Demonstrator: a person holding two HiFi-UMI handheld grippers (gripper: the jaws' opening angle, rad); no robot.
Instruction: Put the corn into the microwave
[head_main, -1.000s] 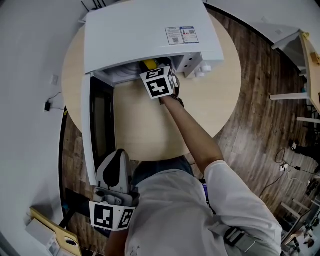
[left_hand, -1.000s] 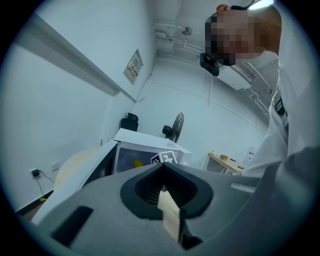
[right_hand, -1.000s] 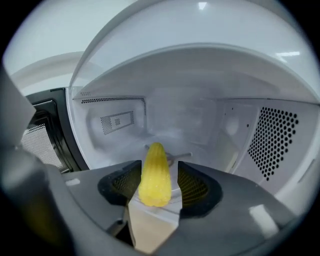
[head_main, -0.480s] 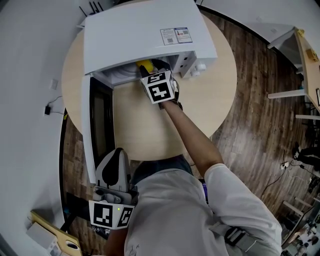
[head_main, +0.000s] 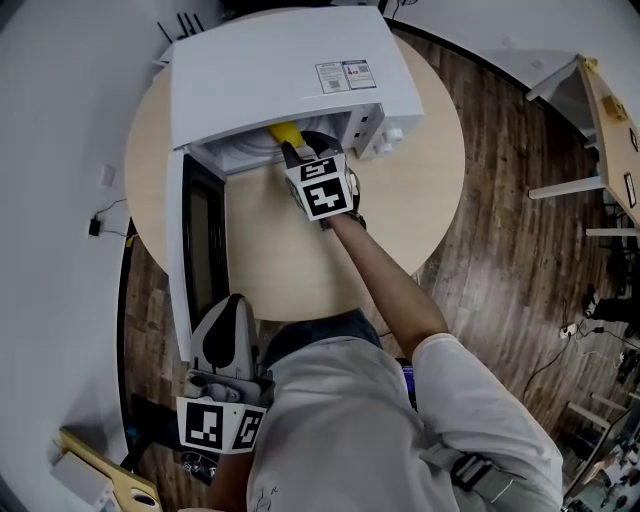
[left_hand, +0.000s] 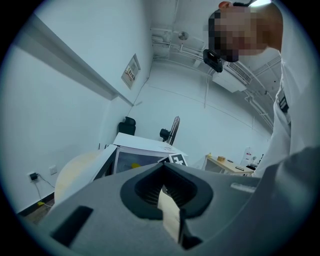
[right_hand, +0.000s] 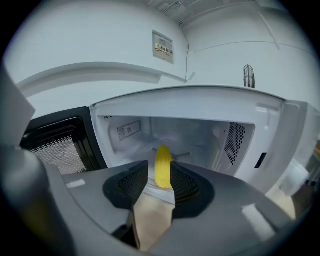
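The yellow corn (right_hand: 163, 167) lies on the floor of the white microwave (head_main: 270, 70), just inside the opening, and shows as a yellow tip (head_main: 285, 131) in the head view. My right gripper (head_main: 300, 150) hovers in front of the cavity, pointing at the corn. Its jaws are closing, and the corn lies beyond the fingertips, untouched, with only air between the pads (right_hand: 159, 181). The microwave door (head_main: 195, 250) hangs wide open to the left. My left gripper (head_main: 232, 308) is held low by the person's hip with a narrow slit between its pads (left_hand: 161, 186) and nothing in it.
The microwave stands on a round beige table (head_main: 400, 220) over a wood floor. The open door (right_hand: 55, 145) juts out at the left of the right gripper. A desk (head_main: 615, 110) stands far right, a wall socket (head_main: 97, 213) at the left.
My right gripper has drawn back from the microwave opening toward the person. The corn stays in the cavity. The left gripper has kept still.
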